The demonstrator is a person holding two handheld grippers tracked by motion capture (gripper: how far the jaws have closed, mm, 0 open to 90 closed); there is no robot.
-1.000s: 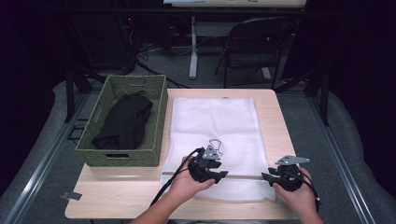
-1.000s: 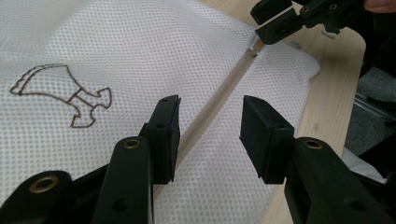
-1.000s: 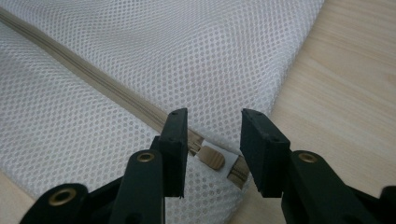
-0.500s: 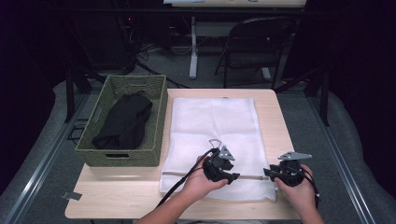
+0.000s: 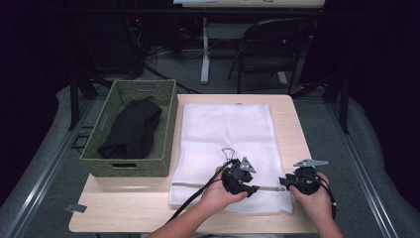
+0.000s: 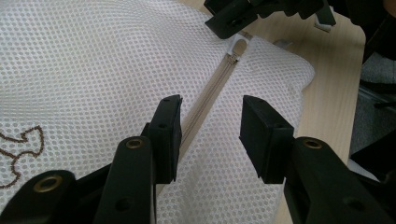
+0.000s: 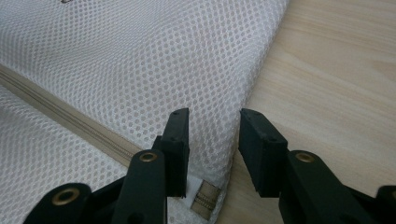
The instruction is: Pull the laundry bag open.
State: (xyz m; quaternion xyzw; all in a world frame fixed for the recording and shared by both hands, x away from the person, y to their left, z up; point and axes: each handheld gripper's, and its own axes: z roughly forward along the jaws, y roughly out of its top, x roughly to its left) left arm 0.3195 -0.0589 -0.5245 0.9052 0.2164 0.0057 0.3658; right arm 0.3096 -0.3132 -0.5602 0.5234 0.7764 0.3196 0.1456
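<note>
White mesh laundry bag (image 5: 228, 144) lies flat on the table — zipper (image 6: 210, 93) closed; near edge.

A woven green basket (image 5: 130, 163) stands on the left part of the light wooden counter (image 5: 124, 208), holding a crumpled black garment (image 5: 131, 130). Behind the counter, on the grey floor, a dark folding chair (image 5: 270, 47) stands beside a white desk leg (image 5: 204, 49).

The near strip of the mesh laundry bag (image 5: 225, 134) is covered in the high view by the person's hands. The brown embroidered mark (image 6: 18, 149) is cut off at the left gripper view's edge. The contents of the dark bundle (image 5: 131, 130) in the woven basket (image 5: 132, 167) cannot be made out.
</note>
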